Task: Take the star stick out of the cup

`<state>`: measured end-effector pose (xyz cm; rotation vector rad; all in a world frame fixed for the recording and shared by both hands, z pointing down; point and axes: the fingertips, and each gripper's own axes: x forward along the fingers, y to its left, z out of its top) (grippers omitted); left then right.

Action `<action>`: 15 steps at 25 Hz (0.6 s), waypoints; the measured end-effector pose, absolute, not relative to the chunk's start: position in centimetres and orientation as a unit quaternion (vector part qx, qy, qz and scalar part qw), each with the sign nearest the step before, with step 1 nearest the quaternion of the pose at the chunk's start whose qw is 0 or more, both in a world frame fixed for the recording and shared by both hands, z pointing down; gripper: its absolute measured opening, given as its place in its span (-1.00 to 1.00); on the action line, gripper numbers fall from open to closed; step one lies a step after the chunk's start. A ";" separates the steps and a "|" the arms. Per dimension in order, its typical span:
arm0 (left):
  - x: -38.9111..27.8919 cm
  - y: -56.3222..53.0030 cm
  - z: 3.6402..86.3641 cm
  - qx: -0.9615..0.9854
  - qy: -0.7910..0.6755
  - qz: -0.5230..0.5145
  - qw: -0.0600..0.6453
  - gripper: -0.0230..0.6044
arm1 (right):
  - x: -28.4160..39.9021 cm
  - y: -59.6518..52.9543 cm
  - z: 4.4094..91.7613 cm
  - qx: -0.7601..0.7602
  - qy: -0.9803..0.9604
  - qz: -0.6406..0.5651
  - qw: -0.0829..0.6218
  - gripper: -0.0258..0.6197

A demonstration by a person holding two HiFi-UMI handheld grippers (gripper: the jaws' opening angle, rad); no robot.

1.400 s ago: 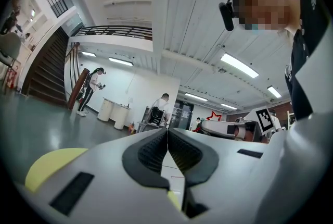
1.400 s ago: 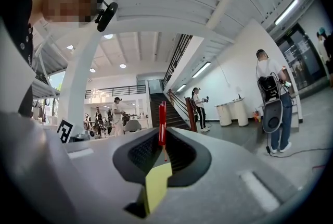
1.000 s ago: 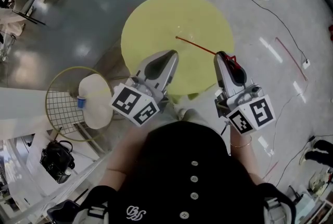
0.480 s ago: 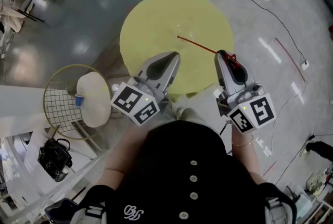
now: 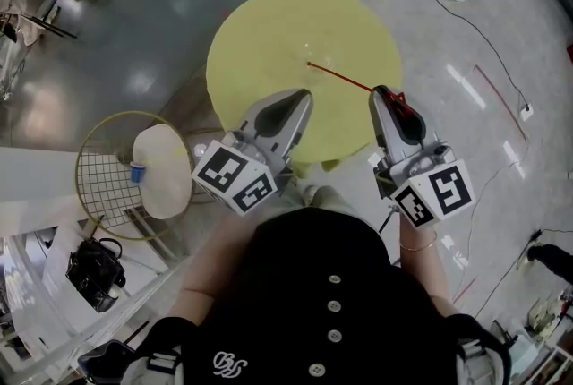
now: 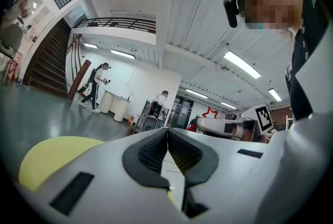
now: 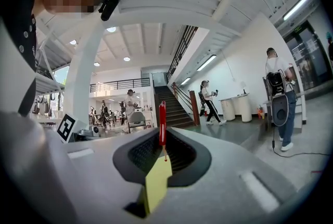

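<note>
A thin red star stick [image 5: 345, 80] reaches level over the round yellow table [image 5: 269, 34], its far tip above the table's middle. My right gripper [image 5: 385, 93] is shut on the star end, and the red star [image 5: 400, 101] shows beside its jaws. In the right gripper view the stick [image 7: 162, 123] stands edge-on between the closed pads. To the left of it my left gripper [image 5: 301, 94] hovers over the table's near edge, shut and holding nothing, its pads [image 6: 156, 152] pressed together. From the left gripper view I see the red star [image 6: 210, 112] above the right gripper [image 6: 223, 126]. I cannot make out the cup.
On the floor to the left stands a round wire-grid frame [image 5: 106, 186] with a white disc [image 5: 166, 164] and a small blue cup [image 5: 136, 171]. A black bag [image 5: 94, 271] lies lower left. Cables [image 5: 488, 47] run across the floor at right. People [image 7: 208, 100] stand far off near stairs.
</note>
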<state>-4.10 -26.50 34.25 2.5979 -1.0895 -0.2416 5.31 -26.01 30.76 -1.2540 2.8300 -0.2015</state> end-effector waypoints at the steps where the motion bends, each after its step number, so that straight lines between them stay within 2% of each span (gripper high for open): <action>1: -4.0 -26.5 34.2 0.908 -0.380 -0.086 0.156 -0.89 | 5.3 -26.0 30.8 -0.404 0.912 -0.065 0.019 -0.88; 15: -4.3 -26.5 34.7 0.901 -0.389 -0.088 0.172 -0.89 | 5.5 -26.1 31.4 -0.406 0.912 -0.065 -0.002 -0.88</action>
